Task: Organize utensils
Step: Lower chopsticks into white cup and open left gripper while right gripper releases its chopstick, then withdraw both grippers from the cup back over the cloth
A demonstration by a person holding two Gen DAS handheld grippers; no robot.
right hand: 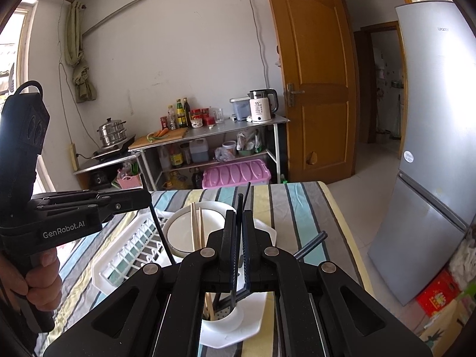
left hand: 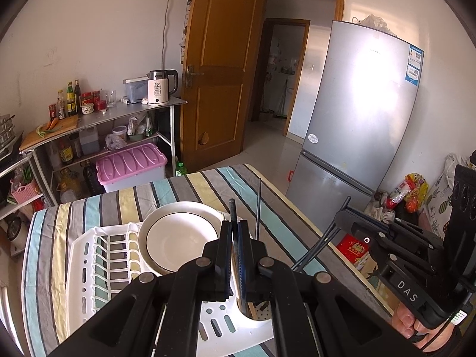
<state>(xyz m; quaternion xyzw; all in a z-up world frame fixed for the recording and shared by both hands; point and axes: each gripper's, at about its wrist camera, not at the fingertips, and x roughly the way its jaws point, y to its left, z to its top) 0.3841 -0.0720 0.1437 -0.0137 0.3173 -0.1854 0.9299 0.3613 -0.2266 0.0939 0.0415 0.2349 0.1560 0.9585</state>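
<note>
In the left wrist view my left gripper [left hand: 235, 239] is shut on black chopsticks [left hand: 232, 212] that stick up between its fingers, above the white utensil cup [left hand: 259, 312] of the dish rack [left hand: 98, 255]. My right gripper [left hand: 342, 218] holds a black pair [left hand: 322, 242] slanting down at the right. The right wrist view shows the right gripper [right hand: 239, 238] shut on black chopsticks [right hand: 240, 205], their lower ends over the cup [right hand: 223, 319]. Wooden chopsticks [right hand: 196, 229] stand in that cup. The left gripper [right hand: 144, 199] grips a black stick [right hand: 160, 232].
A white bowl [left hand: 181, 238] lies in the rack on a striped tablecloth [left hand: 190, 184]. More black sticks [right hand: 312, 244] poke out right of the cup. A silver fridge [left hand: 357, 125] stands right of the table, a shelf with a kettle [left hand: 160, 87] behind it.
</note>
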